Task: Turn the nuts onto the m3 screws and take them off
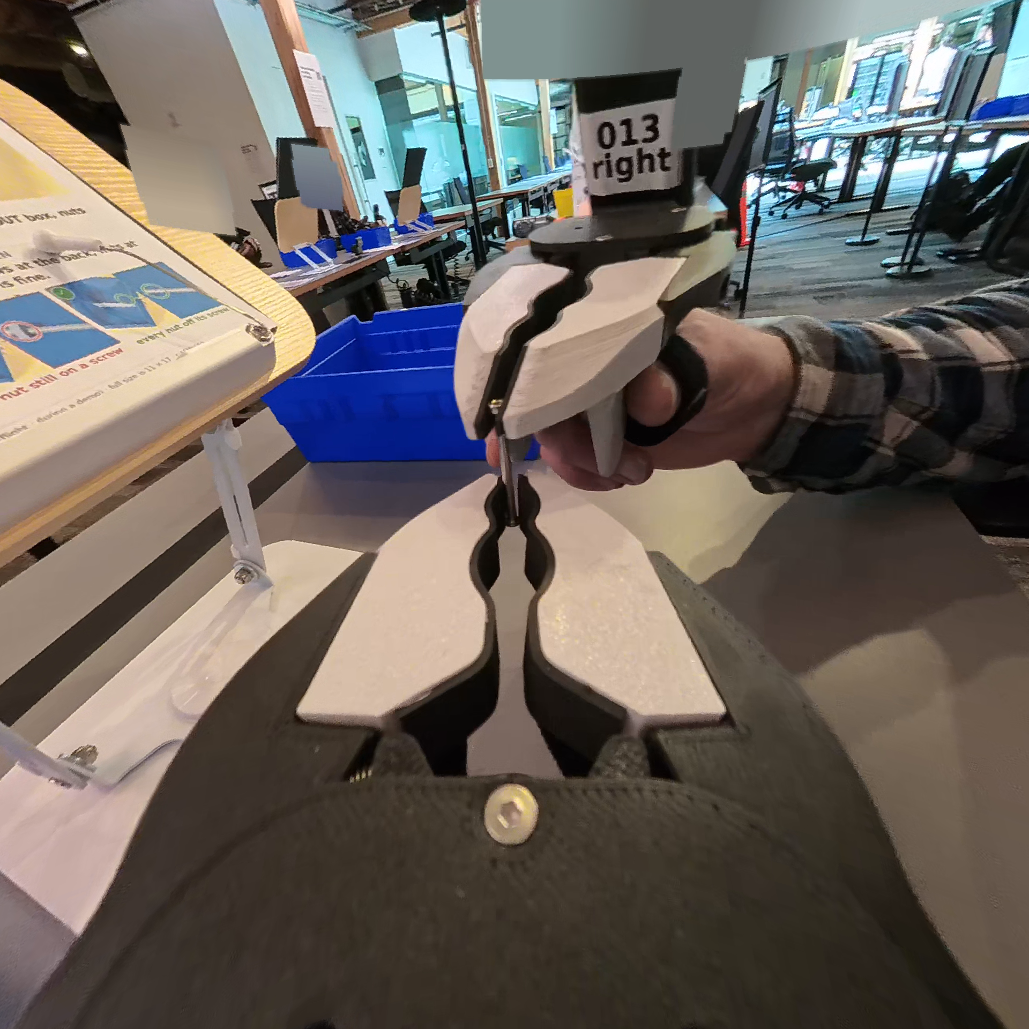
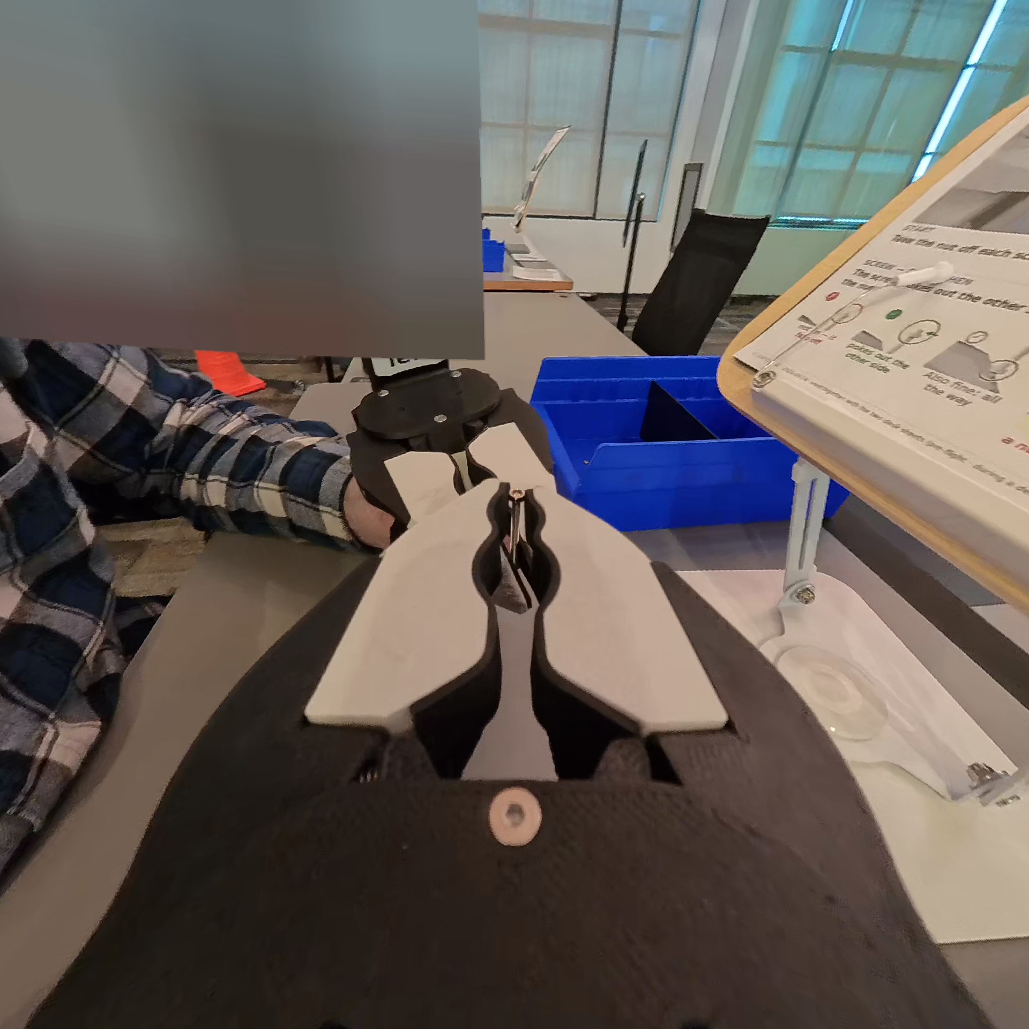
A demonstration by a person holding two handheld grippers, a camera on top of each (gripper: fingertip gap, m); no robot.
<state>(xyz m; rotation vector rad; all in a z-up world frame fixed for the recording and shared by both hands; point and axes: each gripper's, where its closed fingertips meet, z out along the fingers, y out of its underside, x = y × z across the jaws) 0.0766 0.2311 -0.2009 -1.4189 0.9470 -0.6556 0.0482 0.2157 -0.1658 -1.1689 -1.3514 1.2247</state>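
Printed white tag (image 1: 632,150) atop right gripper (image 1: 497,415); printed instr. sheet (image 1: 111,312) on tilted board (image 1: 278,312).

hand-held gripper (image 1: 509,504): white fingers, black wavy pads | black body, silver hex screw (image 1: 510,815) | plaid sleeve (image 1: 891,384)

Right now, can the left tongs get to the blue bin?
Probably not freely: the left tongs grip a screw that the right tongs also hold. Otherwise the path to the blue bin looks open.

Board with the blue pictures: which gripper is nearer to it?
Left. The left gripper sits just right of the board; the right gripper hangs farther right, in front of the blue bin.
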